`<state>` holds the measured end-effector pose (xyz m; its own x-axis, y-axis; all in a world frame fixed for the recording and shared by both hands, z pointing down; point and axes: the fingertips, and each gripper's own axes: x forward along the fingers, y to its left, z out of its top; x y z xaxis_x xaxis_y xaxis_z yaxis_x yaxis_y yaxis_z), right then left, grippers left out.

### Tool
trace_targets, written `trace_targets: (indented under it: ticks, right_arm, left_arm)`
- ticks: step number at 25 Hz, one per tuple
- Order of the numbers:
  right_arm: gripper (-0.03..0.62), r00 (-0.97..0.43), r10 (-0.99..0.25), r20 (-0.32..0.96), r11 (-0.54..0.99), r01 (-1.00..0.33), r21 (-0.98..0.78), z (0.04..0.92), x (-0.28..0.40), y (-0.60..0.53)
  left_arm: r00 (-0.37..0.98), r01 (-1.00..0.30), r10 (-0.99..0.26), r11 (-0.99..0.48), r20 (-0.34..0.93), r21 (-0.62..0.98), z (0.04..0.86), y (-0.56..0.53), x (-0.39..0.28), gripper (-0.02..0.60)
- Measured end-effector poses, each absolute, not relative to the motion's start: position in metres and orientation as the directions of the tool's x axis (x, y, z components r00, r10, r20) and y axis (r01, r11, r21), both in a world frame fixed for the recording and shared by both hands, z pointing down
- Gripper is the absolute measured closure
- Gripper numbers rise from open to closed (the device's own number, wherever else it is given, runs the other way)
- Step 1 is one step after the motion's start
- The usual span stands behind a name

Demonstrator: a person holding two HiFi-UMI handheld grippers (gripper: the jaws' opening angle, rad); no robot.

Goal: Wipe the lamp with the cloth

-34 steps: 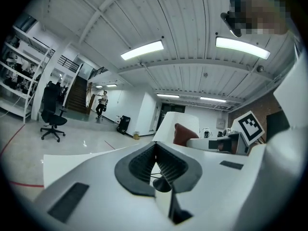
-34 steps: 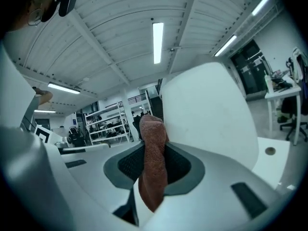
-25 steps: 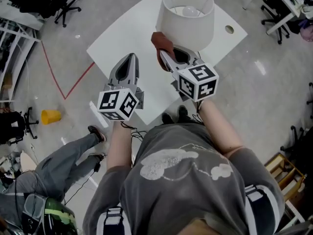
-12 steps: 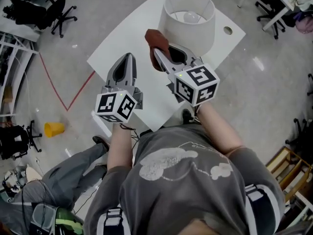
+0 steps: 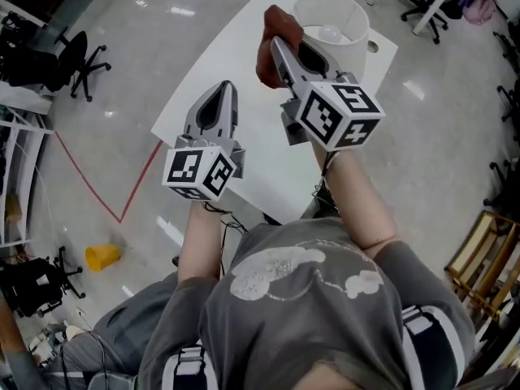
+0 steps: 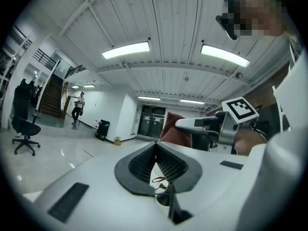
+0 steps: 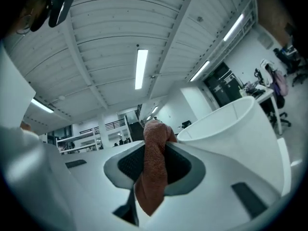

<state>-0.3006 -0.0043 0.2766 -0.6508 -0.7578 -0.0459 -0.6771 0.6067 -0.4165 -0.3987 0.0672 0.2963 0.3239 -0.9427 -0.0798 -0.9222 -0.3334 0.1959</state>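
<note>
R hand-held gripper tight on cloth by lamp — L hand-held gripper closed, empty

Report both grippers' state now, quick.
Left gripper: shut, jaws together, nothing between them.
Right gripper: shut on the brown cloth, beside the lamp shade.

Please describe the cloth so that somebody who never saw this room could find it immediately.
Find the white table with a white drum-shaped lampshade at its far end. Just beside that shade, the right hand-held gripper pinches a rust-brown towelling cloth. It is the only coloured soft thing there; all around it is white or grey.
</note>
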Motion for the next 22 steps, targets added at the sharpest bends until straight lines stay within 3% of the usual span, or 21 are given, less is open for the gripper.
trace_targets:
  ticks: [9, 22]
  right_arm:
    - [0.503, -0.529, -0.849, -0.013, 0.470, -0.742, -0.478, 0.295, -0.299, -0.018]
    - [0.503, -0.522, -0.833, 0.181, 0.388, -0.786, -0.482, 0.385, -0.314, -0.007]
  left_arm:
    - [0.400, -0.886, -0.914, -0.405, -0.071, 0.225, 0.309, 0.061, -0.406, 0.574]
    - [0.366, -0.894, -0.931, -0.353, -0.006, 0.275, 0.348, 0.071, -0.438, 0.574]
